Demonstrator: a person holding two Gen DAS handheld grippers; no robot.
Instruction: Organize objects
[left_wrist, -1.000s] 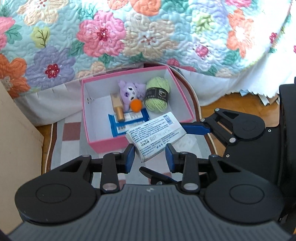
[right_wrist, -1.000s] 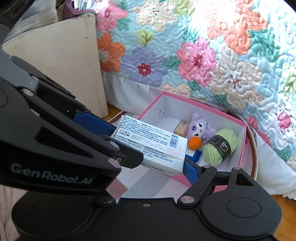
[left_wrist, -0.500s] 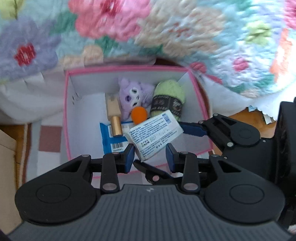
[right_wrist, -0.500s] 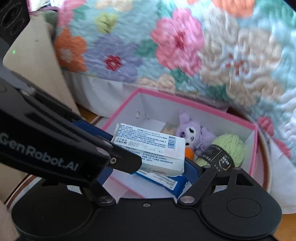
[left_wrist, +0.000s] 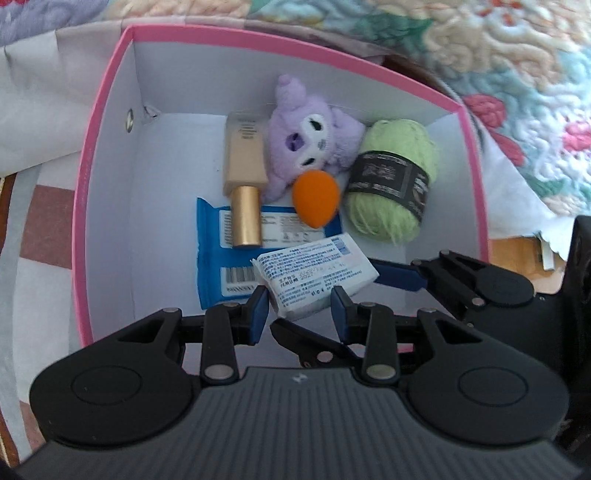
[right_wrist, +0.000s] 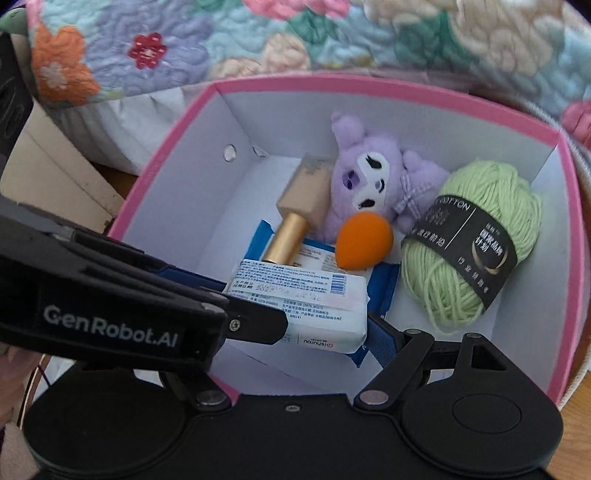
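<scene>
Both grippers over pink box (left_wrist: 96, 155) — left gripper (left_wrist: 299, 308) and right gripper (right_wrist: 295, 314) each clamped on white wipes pack (left_wrist: 317, 275).

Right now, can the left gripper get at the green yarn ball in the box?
Probably not yet: the left gripper is shut on the white packet. The yarn ball lies uncovered, so after a release the way looks free.
</scene>
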